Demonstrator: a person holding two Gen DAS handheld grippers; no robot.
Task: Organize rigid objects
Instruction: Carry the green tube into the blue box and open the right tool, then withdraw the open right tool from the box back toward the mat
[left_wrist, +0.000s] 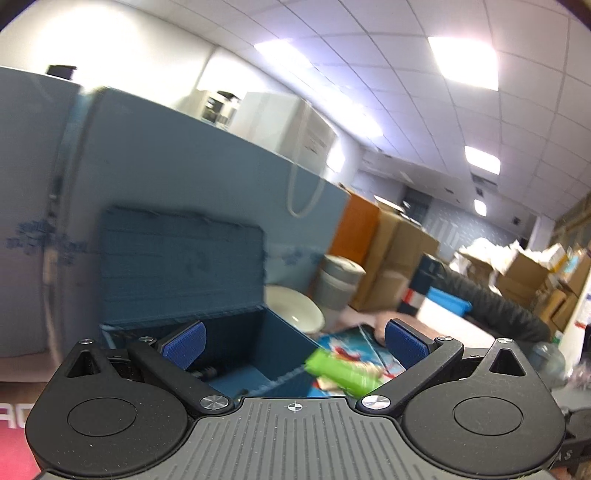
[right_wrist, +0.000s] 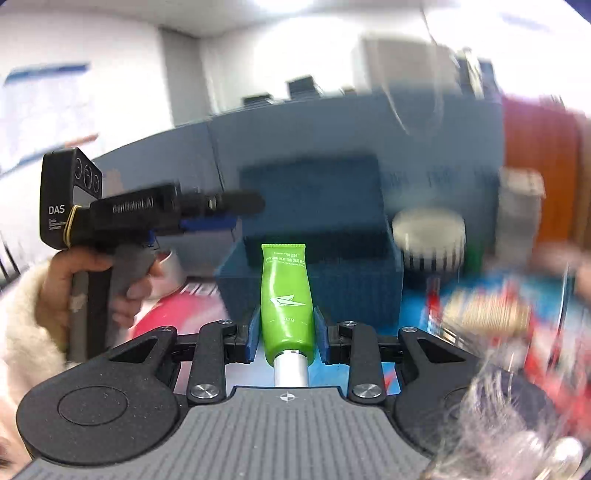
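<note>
Two tongs in play: your right tongs (right_wrist: 283, 334) are clenched on the green tube (right_wrist: 285, 299), cap end toward the camera, crimped end at 12 o'clock toward the open blue box (right_wrist: 314, 284). Your left tongs (left_wrist: 293, 341) are spread wide with nothing between them, hovering over that box, tube at their 4 o'clock. Risk: the grip sits low near the cap, so the soft tube could squeeze, pivot or slip. Frames are motion-blurred; a fast swing could clip the box wall or your left tongs.
</note>
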